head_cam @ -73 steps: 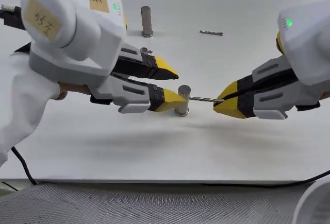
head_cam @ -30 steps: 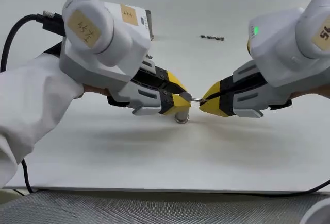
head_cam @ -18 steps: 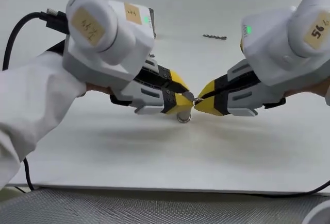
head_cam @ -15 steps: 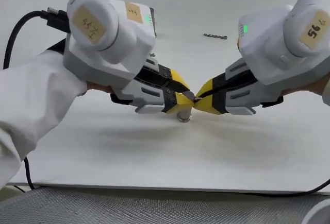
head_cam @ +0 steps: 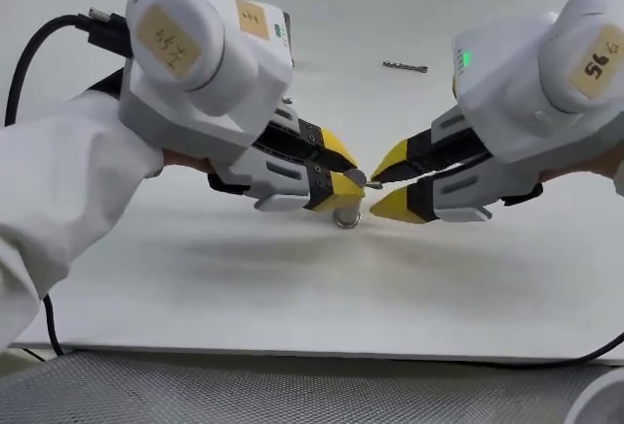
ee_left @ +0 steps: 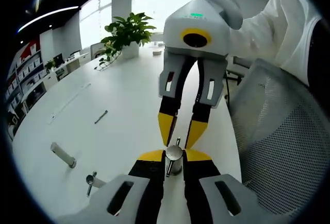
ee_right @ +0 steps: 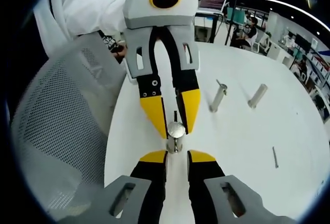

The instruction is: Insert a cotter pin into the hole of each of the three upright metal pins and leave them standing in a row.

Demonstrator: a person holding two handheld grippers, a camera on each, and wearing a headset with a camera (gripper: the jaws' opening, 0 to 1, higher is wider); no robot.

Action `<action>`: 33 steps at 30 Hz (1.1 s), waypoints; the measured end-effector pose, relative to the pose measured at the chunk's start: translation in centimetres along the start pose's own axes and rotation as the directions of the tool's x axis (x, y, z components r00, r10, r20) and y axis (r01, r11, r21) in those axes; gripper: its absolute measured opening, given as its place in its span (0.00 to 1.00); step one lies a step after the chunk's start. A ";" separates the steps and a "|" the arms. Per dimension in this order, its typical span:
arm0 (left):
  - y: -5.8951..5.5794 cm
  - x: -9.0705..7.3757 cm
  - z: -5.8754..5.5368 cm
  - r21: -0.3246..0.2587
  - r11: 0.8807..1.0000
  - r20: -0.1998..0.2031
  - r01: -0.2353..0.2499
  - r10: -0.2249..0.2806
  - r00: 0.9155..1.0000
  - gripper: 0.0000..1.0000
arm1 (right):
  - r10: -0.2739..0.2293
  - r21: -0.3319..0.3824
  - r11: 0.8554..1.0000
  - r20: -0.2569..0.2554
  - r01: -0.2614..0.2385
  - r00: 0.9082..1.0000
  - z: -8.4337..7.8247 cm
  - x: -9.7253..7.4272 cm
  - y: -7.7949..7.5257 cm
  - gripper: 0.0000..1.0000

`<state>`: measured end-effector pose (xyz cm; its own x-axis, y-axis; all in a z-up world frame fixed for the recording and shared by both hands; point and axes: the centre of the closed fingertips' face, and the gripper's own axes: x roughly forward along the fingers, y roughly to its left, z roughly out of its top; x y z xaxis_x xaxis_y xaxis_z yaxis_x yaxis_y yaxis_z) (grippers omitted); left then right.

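Head view: left gripper [head_cam: 353, 182], fingers clamped on metal pin [head_cam: 346, 216]; right gripper [head_cam: 375, 198], fingers apart, beside the seated cotter pin [ee_left: 178, 142]. Insertion looks done; next you fetch the loose cotter pin [head_cam: 404, 66].

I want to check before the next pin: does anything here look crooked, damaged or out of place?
Nothing stands out. The metal pin stands upright in the left gripper, the right gripper is open beside it, and one loose cotter pin lies flat on the table, apart.
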<state>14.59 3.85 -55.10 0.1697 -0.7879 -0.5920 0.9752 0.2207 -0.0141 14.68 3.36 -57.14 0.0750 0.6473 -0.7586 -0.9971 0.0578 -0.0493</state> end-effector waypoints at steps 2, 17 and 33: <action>0.0 0.0 0.0 0.000 1.000 0.000 0.000 0.000 1.000 0.10 | -0.002 0.011 1.000 0.012 0.002 1.000 0.1 -0.2 -0.1 0.06; 0.0 0.0 0.1 -0.008 1.000 0.001 0.000 0.000 1.000 0.10 | 0.004 0.031 0.999 0.031 -0.005 1.000 0.7 0.0 0.0 0.00; 0.4 -0.4 1.1 0.003 1.000 0.066 -0.013 0.013 0.998 0.18 | -0.016 0.030 0.999 0.023 0.016 1.000 0.6 -0.2 -0.3 0.03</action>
<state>15.06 3.62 -54.00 0.1913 -0.8210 -0.5379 0.9734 0.2290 -0.0034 14.95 3.71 -56.56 0.0917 0.6639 -0.7422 -0.9950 0.0911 -0.0415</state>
